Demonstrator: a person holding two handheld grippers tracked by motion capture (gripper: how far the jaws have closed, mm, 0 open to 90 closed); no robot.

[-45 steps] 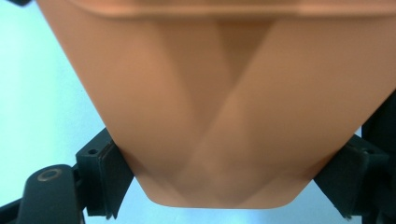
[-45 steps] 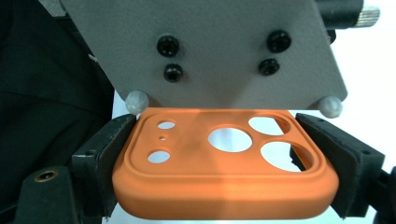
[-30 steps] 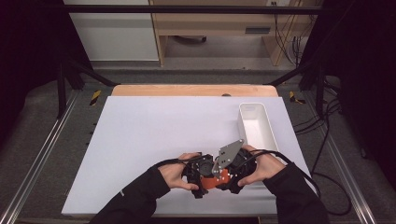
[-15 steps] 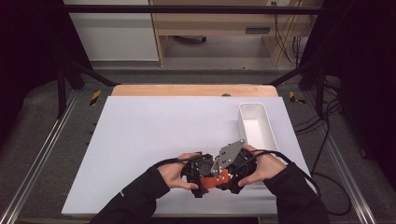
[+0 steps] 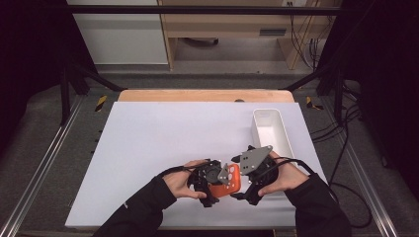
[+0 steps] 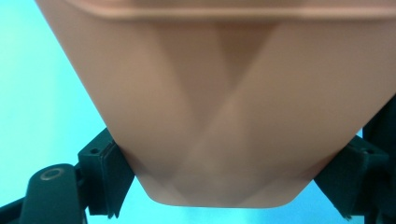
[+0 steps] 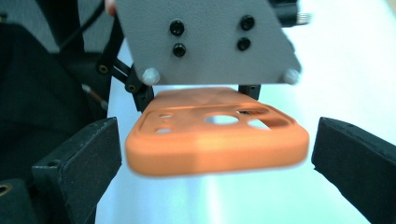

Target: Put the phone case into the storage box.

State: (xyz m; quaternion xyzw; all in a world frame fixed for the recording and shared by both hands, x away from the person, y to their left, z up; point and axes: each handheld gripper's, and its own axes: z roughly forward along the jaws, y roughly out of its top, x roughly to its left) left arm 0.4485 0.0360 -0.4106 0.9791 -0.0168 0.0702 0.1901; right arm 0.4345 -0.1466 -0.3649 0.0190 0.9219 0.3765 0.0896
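An orange phone case (image 5: 233,182) with camera cut-outs is held just above the white table sheet (image 5: 163,143) near its front edge. My left gripper (image 5: 221,186) is shut on it; in the left gripper view the case (image 6: 224,102) looms close, with a black pad (image 6: 105,172) pressed against each side. My right gripper (image 5: 244,183) faces it from the right and stands open. In the right gripper view the case's end (image 7: 215,140) lies between the wide-apart pads (image 7: 79,163), and neither pad touches it. The left gripper's grey plate (image 7: 205,42) hangs above the case.
A narrow white tray (image 5: 284,133) stands at the right side of the sheet, just beyond my right hand. A wooden strip (image 5: 197,95) borders the table's far edge. Cables trail off the table's right side.
My right gripper has drawn slightly to the right, so more of the orange case shows between the two grippers. The left gripper still holds the case.
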